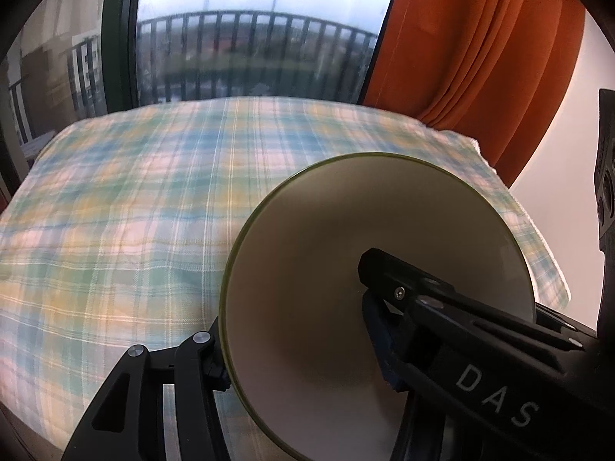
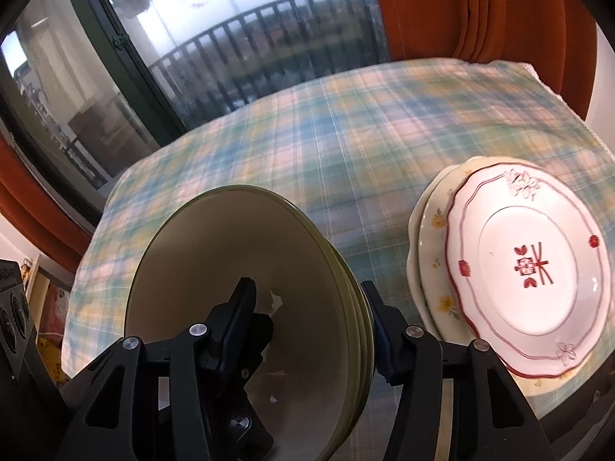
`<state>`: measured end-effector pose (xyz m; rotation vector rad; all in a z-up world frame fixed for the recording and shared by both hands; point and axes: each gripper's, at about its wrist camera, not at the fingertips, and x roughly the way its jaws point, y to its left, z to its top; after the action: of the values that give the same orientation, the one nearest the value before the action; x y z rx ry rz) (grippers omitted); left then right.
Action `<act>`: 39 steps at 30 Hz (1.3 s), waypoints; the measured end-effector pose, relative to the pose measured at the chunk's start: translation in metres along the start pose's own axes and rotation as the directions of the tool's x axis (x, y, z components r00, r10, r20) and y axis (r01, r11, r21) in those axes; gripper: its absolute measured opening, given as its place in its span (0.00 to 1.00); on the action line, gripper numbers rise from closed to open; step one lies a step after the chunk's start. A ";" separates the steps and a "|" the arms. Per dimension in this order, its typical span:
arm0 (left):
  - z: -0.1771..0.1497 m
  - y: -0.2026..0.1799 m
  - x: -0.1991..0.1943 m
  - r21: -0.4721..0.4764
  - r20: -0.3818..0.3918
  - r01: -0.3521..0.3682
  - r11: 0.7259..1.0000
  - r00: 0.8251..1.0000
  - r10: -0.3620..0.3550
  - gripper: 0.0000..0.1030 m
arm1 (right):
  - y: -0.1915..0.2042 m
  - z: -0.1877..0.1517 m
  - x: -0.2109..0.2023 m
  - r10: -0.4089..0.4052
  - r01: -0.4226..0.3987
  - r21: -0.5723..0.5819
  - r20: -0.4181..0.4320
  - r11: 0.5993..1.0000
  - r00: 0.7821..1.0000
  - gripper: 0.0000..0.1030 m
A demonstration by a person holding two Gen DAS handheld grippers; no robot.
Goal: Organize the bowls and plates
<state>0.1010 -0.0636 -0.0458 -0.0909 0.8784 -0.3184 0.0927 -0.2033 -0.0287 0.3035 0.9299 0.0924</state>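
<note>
Your left gripper [image 1: 296, 330] has its jaws about half open and clamped across the left wall of the stack of bowls [image 1: 346, 269]: one finger outside the rim, the other reaching down inside. The bowls are olive green outside and cream inside, nested, and they hang low over the checked tablecloth [image 1: 134, 199], tilted toward you.

Your right gripper [image 2: 315, 326] holds the same stack of bowls [image 2: 215, 269] on its right wall, again one finger inside and one pressed on the outside, set equally wide.

To the right, the stack of plates [image 2: 538, 269] sits near the table's edge, a red-patterned plate on top.

You look to be mid-carry, moving the bowls as one stack. Next, keep both grips even, level the stack, and set it down just beside the plates without clipping their rim.
</note>
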 end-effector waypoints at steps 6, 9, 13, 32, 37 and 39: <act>0.003 -0.019 -0.022 0.017 0.059 -0.001 1.000 0.998 0.000 0.54 | -0.003 0.001 -0.032 0.018 -0.018 -0.002 0.060 1.000 0.998 0.57; 0.006 -0.030 -0.029 0.024 0.083 -0.001 1.000 0.997 -0.001 0.54 | -0.008 0.004 -0.044 0.022 -0.022 -0.006 0.085 1.000 0.996 0.57; 0.011 -0.045 -0.035 0.030 0.111 0.001 1.000 0.994 -0.005 0.53 | -0.017 0.009 -0.062 0.027 -0.025 -0.014 0.119 1.000 0.993 0.57; 0.025 -0.103 -0.012 0.070 0.103 0.034 0.997 0.994 -0.041 0.54 | -0.074 0.029 -0.085 0.005 -0.007 0.013 0.152 1.000 0.988 0.57; 0.027 -0.124 -0.001 0.114 0.085 0.061 0.992 0.994 -0.071 0.54 | -0.099 0.029 -0.091 -0.023 0.014 0.059 0.160 0.998 0.987 0.57; 0.027 -0.132 0.006 0.125 0.069 0.072 0.989 0.994 -0.081 0.54 | -0.107 0.029 -0.091 -0.036 0.024 0.078 0.162 0.997 0.986 0.57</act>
<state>0.0937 -0.1916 -0.0056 -0.0222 0.7815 -0.4376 0.0558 -0.3309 0.0265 0.3616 0.7764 0.0044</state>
